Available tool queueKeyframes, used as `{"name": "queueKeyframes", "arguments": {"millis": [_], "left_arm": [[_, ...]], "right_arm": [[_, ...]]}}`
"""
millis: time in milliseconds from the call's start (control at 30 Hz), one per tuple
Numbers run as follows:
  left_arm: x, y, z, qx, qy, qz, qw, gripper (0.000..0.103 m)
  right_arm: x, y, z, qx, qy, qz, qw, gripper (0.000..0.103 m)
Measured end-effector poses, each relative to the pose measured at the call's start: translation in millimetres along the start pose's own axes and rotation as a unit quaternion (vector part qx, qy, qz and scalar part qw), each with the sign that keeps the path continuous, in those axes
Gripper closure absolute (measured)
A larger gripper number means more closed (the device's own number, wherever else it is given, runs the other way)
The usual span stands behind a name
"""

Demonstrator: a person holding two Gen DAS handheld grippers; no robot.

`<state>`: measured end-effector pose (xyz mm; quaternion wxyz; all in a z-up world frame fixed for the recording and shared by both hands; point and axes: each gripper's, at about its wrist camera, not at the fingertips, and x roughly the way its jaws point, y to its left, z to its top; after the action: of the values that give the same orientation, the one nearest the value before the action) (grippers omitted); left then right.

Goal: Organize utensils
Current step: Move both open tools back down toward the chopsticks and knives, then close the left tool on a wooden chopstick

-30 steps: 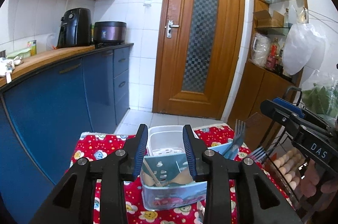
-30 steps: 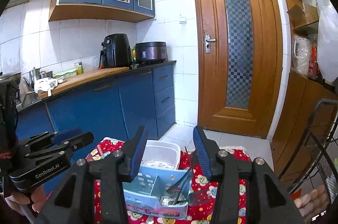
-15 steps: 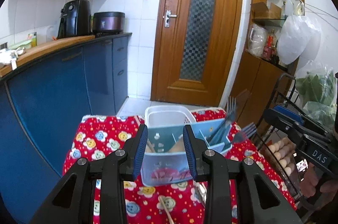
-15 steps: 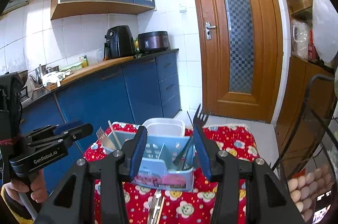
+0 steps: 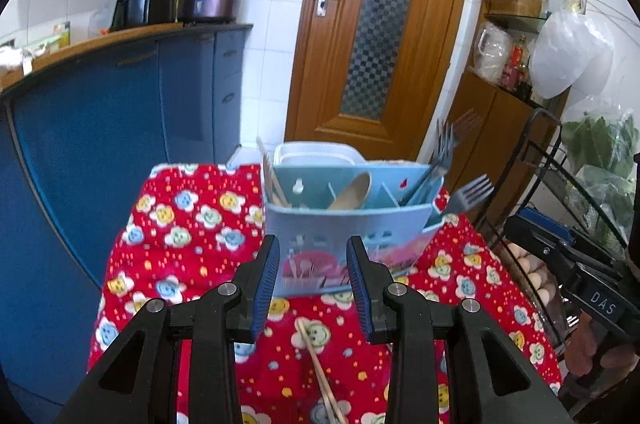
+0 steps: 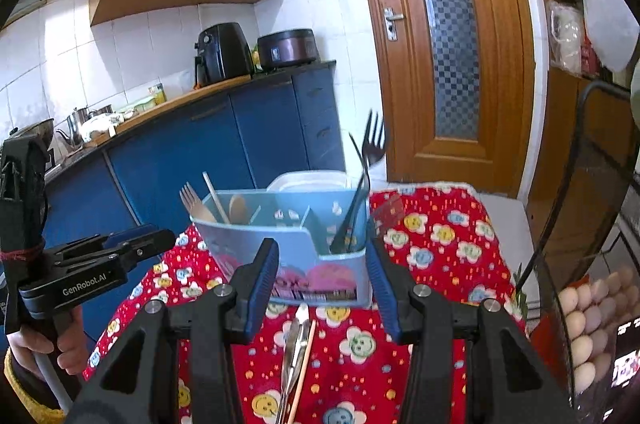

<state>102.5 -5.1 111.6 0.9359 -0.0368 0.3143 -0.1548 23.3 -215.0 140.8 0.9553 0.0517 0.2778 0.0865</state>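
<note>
A light blue utensil caddy (image 5: 344, 236) (image 6: 296, 252) stands on the red flowered tablecloth (image 5: 188, 224) (image 6: 440, 248). It holds dark forks (image 5: 436, 160) (image 6: 368, 160), a wooden spoon (image 5: 352, 190) and wooden pieces (image 6: 192, 204). Wooden chopsticks (image 5: 320, 372) lie on the cloth in front of it; in the right wrist view a metal utensil (image 6: 294, 348) lies beside a chopstick (image 6: 304, 356). My left gripper (image 5: 314, 288) is open and empty above them. My right gripper (image 6: 324, 288) is open and empty, just before the caddy.
A white plastic container (image 5: 316, 150) (image 6: 308, 180) sits behind the caddy. Blue kitchen cabinets (image 5: 100, 128) run along the left. A black wire rack with eggs (image 6: 592, 312) (image 5: 532, 264) stands at the right. A wooden door (image 5: 380, 20) is behind the table.
Both grippers have pulled back and tilted down from the caddy. More tablecloth and the loose chopsticks and metal utensil in front have come into view. Both stay open.
</note>
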Motion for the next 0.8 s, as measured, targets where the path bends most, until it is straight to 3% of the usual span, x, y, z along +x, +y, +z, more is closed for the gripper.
{"name": "queueKeyframes", "arguments": {"millis": [800], "left_arm": [[58, 13, -58, -0.031, 0.092, 0.007, 0.9952, 0.068]], "right_arm": [[39, -27, -63, 0.055, 0.085, -0.008, 0.995, 0.054]]}}
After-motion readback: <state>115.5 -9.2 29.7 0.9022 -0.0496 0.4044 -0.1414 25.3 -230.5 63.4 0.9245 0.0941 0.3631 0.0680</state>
